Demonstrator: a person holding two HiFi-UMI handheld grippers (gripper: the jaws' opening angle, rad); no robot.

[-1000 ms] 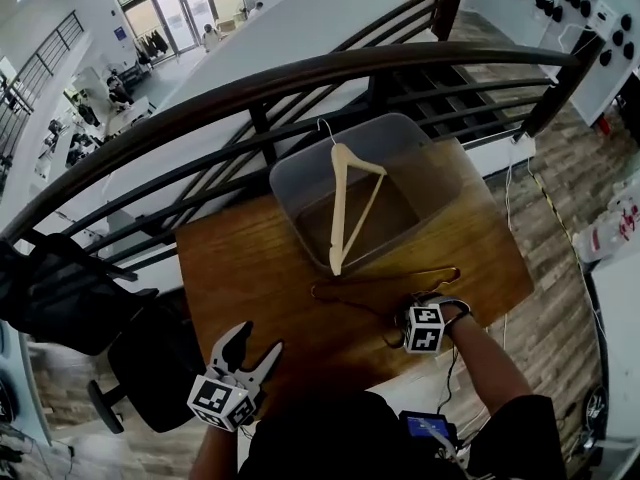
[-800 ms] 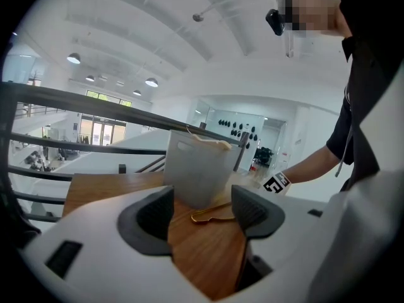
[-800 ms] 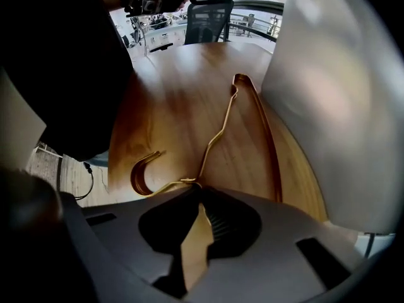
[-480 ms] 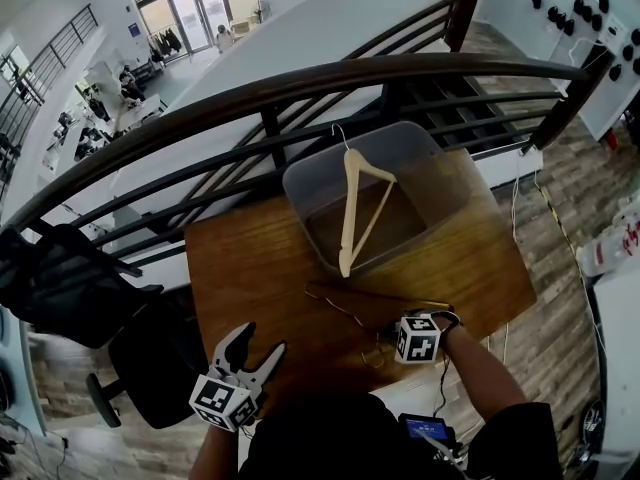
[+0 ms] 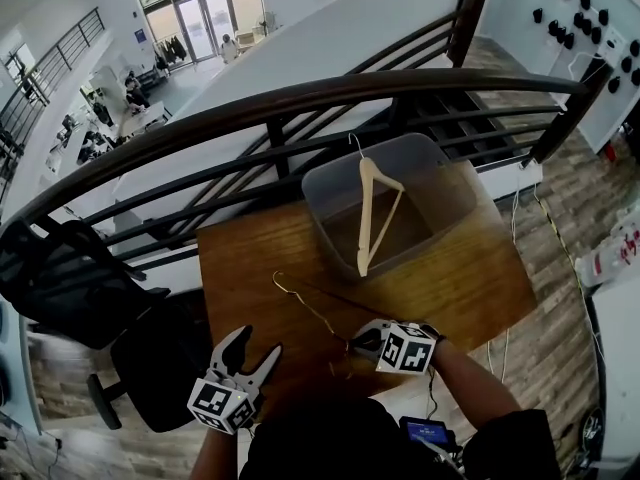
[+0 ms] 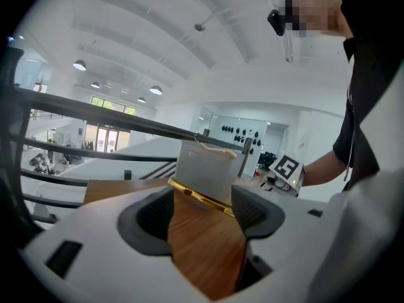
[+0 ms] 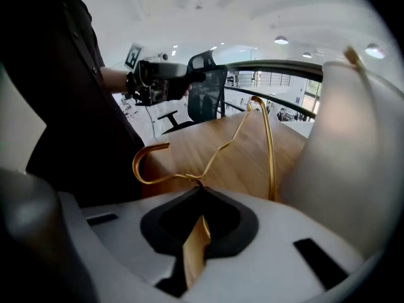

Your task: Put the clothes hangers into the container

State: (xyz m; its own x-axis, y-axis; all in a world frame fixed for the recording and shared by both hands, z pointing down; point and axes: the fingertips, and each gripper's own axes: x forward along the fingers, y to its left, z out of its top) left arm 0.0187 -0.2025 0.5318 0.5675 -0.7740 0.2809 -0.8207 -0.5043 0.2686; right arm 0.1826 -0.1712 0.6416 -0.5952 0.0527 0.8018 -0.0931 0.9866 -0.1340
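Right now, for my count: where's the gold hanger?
Head view, lower centre: gold hanger clamped in the right gripper over the table, short of the container.

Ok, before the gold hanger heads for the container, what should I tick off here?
1. Right gripper shut on gold wire hanger: ok.
2. That hanger wholly clear of table: cannot tell.
3. Container open on top: ok.
4. Wooden hanger fully inside container: not ok, it sticks up past the rim.
5. Left gripper open, empty, off to the side: ok.
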